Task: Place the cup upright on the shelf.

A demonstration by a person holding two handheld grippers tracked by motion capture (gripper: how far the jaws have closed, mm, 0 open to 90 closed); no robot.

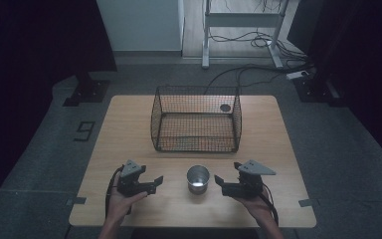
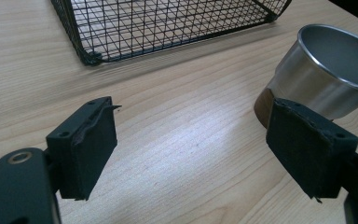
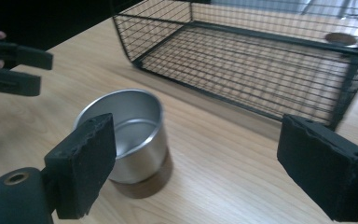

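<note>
One metal cup [image 1: 198,179] at lower centre, one wire basket [image 1: 196,119] mid-frame, two grippers at the bottom, left [image 1: 151,183] and right [image 1: 220,183], on one wooden table [image 1: 129,129].

The high view is dim, with dark surroundings and soft focus throughout. In the left gripper view a pale sheen lies on the table [image 2: 186,154]. In the right gripper view the basket [image 3: 270,70] is blurred.

Left gripper [image 1: 155,181] and right gripper [image 1: 219,182]: matte black bodies, blocky black jaw pads with worn edges, grey three-cornered top plates, brass-ringed screw holes, black trailing cables; bare forearms.
</note>
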